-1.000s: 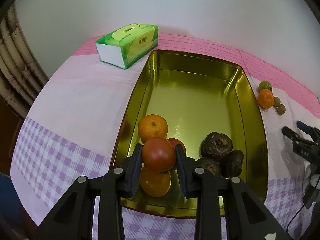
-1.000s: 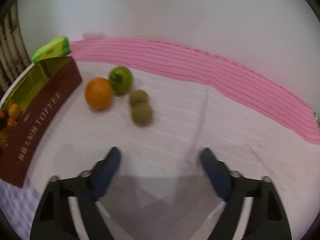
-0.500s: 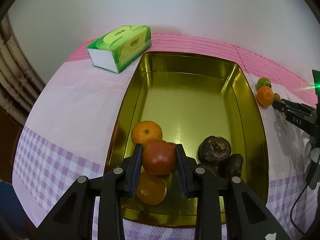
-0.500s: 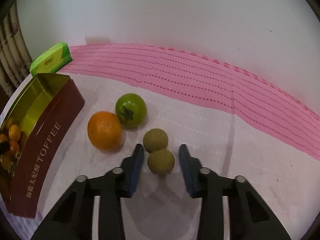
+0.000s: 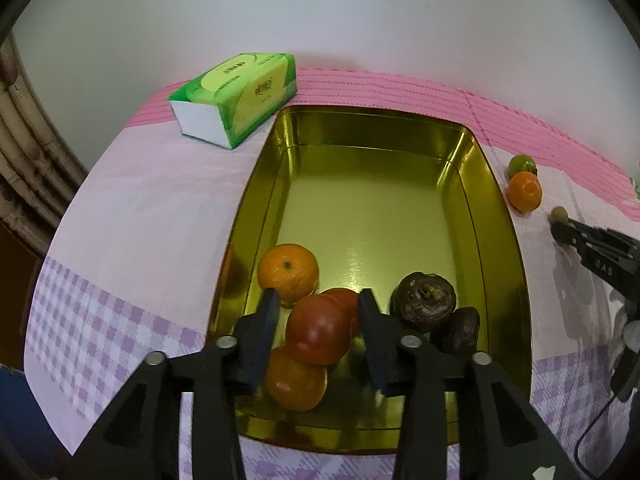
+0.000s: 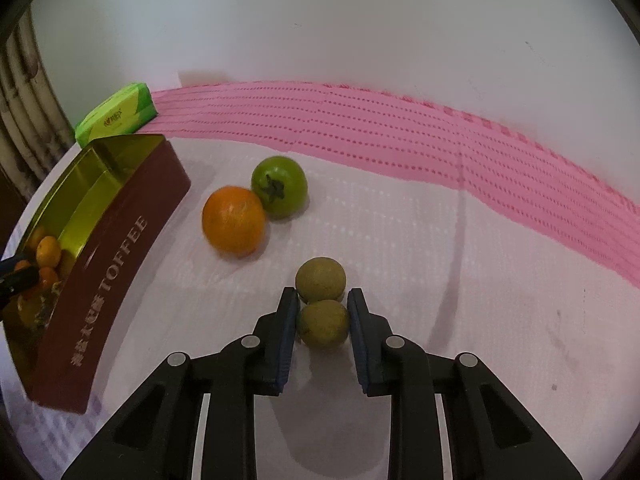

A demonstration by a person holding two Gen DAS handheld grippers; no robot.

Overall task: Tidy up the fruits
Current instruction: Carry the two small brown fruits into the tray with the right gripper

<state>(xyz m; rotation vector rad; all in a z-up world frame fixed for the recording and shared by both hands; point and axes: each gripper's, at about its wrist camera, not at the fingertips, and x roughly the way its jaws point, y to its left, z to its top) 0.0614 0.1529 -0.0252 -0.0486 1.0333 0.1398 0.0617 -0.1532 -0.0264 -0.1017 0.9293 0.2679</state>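
Note:
My left gripper (image 5: pixel 318 322) is open over the near end of the gold tin (image 5: pixel 384 208); a red tomato (image 5: pixel 318 334) sits loose between its fingers, on an orange (image 5: pixel 296 380) and beside another orange (image 5: pixel 288 272) and dark brown fruits (image 5: pixel 424 300). My right gripper (image 6: pixel 322 320) is shut on a small olive-brown fruit (image 6: pixel 323 323) on the cloth. A second olive-brown fruit (image 6: pixel 320 278) touches it just beyond. An orange (image 6: pixel 233 220) and a green tomato (image 6: pixel 279 186) lie farther left.
A green tissue box (image 5: pixel 236 98) lies behind the tin's left corner. The tin's maroon side (image 6: pixel 116 260) reads TOFFEE, left of the right gripper. A white wall backs the pink-striped tablecloth (image 6: pixel 400 128).
My left gripper has opened and let go of the red tomato, which now rests on the fruit in the tin. My right gripper moved forward and closed on the near olive-brown fruit.

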